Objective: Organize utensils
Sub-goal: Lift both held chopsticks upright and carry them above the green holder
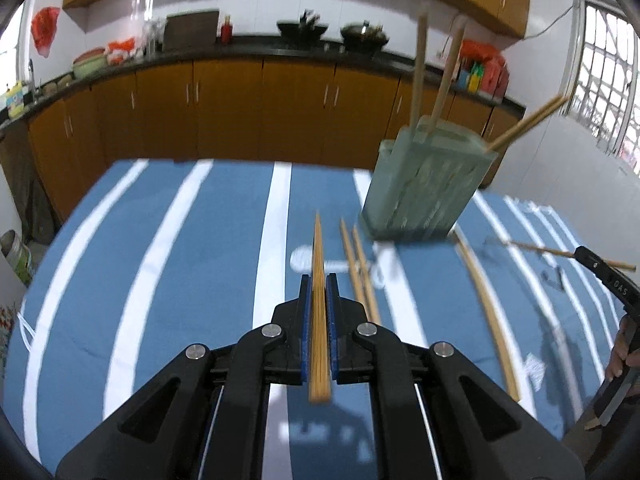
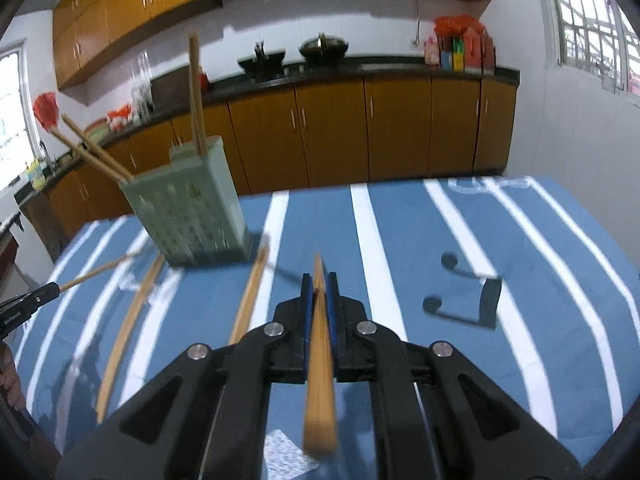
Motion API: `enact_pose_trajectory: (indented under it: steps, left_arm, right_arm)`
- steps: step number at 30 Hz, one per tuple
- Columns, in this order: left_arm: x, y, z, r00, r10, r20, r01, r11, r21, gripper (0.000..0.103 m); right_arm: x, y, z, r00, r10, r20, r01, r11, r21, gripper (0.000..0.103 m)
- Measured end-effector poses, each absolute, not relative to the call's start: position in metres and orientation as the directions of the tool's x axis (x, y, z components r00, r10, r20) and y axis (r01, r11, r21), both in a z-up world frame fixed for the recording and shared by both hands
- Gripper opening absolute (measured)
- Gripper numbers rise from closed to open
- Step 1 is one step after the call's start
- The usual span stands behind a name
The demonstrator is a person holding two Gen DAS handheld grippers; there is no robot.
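Left tongs: blue-padded jaws closed on a pair of wooden chopsticks. The sticks run straight along the jaw line, tips pointing ahead past the pads, butt ends sticking out behind toward the camera. Held above the desk, which is covered in blue cloth with white stripes.

Right tongs: jaws likewise clamped on a second chopstick pair, tips just past the pads, thick ends trailing back and blurred.

Loose on the cloth, left-wrist view: two chopsticks side by side just right of the left tongs, tips toward the holder; one longer pale stick further right, running from near the holder's base back toward the near edge.

Holder: pale green slotted utensil caddy, standing on the far right part of the desk in the left view, far left in the right view. Appears tilted in both views, may be lens effect. Already in it: two upright chopsticks in one compartment, and a leaning pair slanting out over the rim.

Beyond the desk: orange-brown cabinets under a dark kitchen worktop carrying woks; barred window at right.

Motion blur throughout.
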State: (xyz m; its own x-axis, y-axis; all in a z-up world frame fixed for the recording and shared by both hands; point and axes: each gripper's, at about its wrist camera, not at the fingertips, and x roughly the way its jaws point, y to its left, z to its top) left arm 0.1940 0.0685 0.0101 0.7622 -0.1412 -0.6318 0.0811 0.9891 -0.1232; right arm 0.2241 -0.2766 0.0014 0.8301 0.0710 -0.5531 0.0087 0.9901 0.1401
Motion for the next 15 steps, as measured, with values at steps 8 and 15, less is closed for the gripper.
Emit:
enact_pose_trajectory:
  steps: [8, 15]
  left_arm:
    - [0.190, 0.076, 0.052, 0.828, -0.148, -0.540, 0.084, 0.986, -0.141, 0.007]
    - [0.191, 0.077, 0.068, 0.843, -0.147, -0.518, 0.094, 0.987, -0.128, 0.007]
  right_arm:
    - [0.218, -0.273, 0.032, 0.877, 0.074, -0.475, -0.013, 0.991, 0.130, 0.008]
    - [0.217, -0.271, 0.048, 0.887, 0.075, -0.456, -0.016, 0.991, 0.131, 0.008]
